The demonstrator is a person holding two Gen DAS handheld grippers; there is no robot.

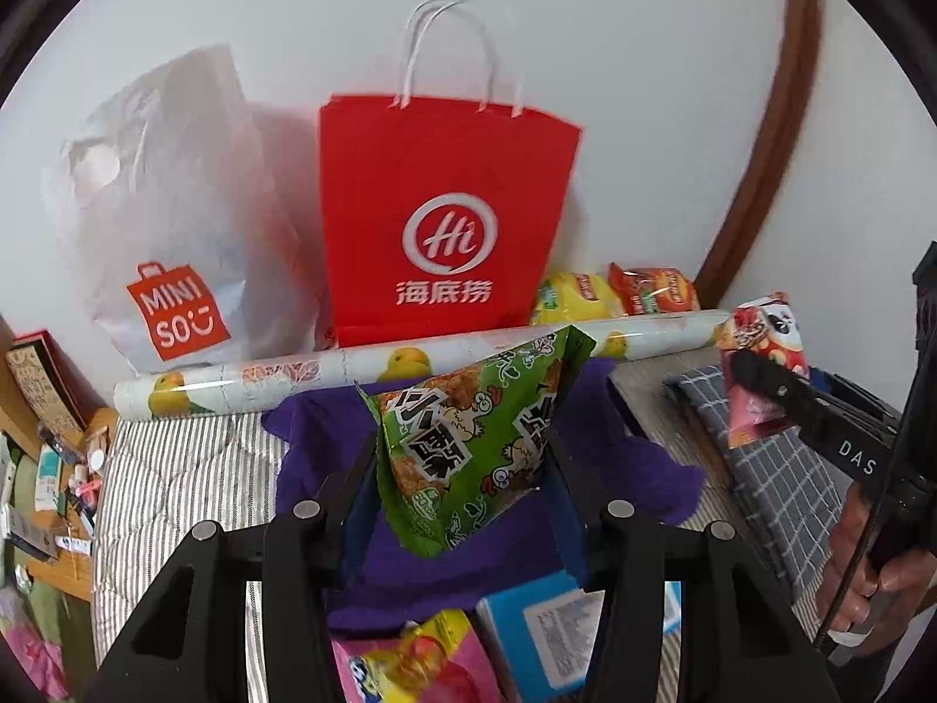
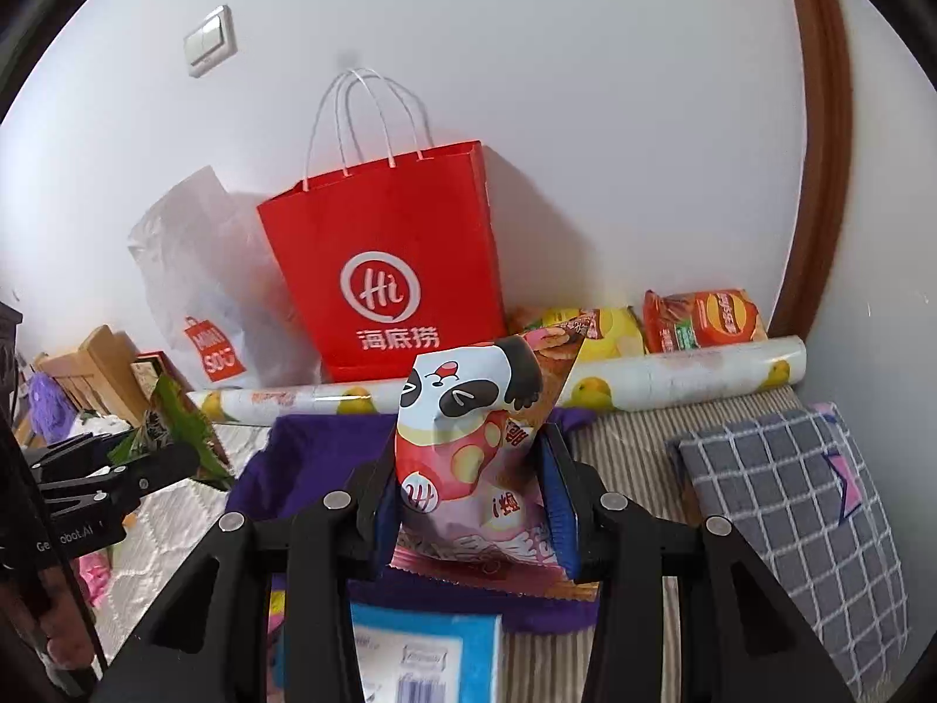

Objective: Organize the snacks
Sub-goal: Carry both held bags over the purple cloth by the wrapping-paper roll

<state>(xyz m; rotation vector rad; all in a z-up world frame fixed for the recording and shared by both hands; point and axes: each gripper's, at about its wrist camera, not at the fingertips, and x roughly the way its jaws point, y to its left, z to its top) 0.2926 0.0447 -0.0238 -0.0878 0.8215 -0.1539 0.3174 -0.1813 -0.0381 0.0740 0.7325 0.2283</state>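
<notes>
My left gripper (image 1: 462, 457) is shut on a green snack packet (image 1: 468, 439) and holds it up above a purple cloth (image 1: 615, 445). It also shows at the left of the right wrist view (image 2: 170, 427). My right gripper (image 2: 468, 486) is shut on a pink panda snack packet (image 2: 468, 457), also held above the purple cloth (image 2: 304, 457). The panda packet shows at the right of the left wrist view (image 1: 761, 363). A red paper bag (image 1: 445, 217) (image 2: 386, 269) stands upright against the wall behind both.
A white Miniso plastic bag (image 1: 170, 246) leans left of the red bag. A rolled printed sheet (image 1: 328, 372) lies in front of the bags. Yellow (image 1: 577, 299) and orange (image 1: 656, 290) chip packets lie behind it. A blue box (image 1: 550, 632) and a checked cushion (image 2: 802, 515) lie nearby.
</notes>
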